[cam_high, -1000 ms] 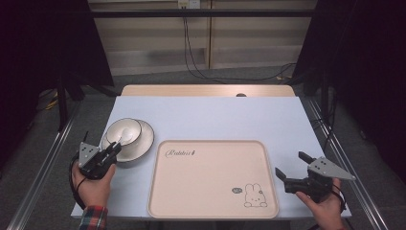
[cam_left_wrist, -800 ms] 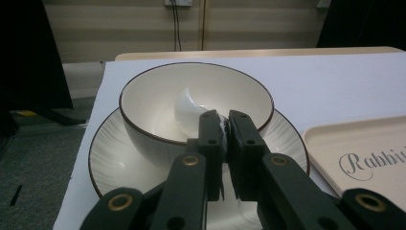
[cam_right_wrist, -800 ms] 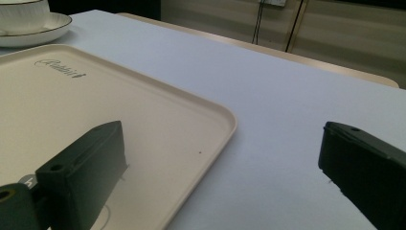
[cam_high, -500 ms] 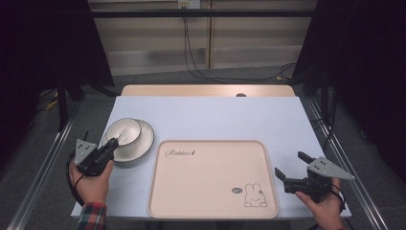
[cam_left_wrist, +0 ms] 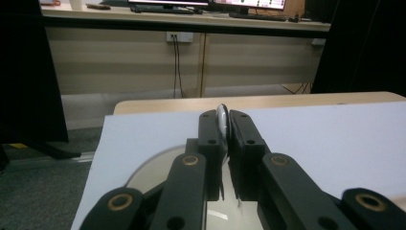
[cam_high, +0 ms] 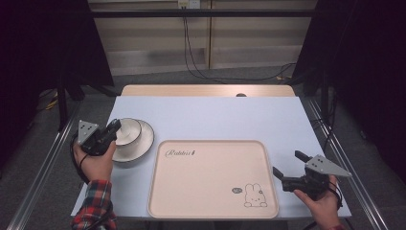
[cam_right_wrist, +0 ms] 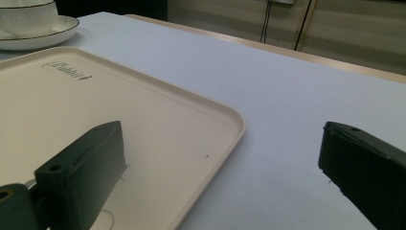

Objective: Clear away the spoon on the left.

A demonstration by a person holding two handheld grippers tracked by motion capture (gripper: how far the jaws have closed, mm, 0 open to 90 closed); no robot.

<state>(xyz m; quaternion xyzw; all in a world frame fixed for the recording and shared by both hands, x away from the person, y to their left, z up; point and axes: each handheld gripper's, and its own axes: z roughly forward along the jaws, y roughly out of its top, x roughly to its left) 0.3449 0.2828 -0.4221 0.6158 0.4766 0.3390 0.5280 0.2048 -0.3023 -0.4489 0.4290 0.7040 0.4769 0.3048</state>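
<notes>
A white bowl with a thin dark rim line stands over a matching white plate at the table's left. My left gripper is shut on the bowl's near-left rim; in the left gripper view the white rim is pinched between the pads, with the plate below. A cream tray with a rabbit drawing lies in the middle. To its right my right gripper stands open and holds nothing; its jaws straddle the tray's corner and bare table.
The pale blue table top ends in a wooden strip at the far side. Metal rails run along both sides. The bowl and plate appear far off in the right gripper view.
My left gripper has moved away from the near edge and risen a little, and the bowl has shifted with it over the plate. The right gripper has kept still.
</notes>
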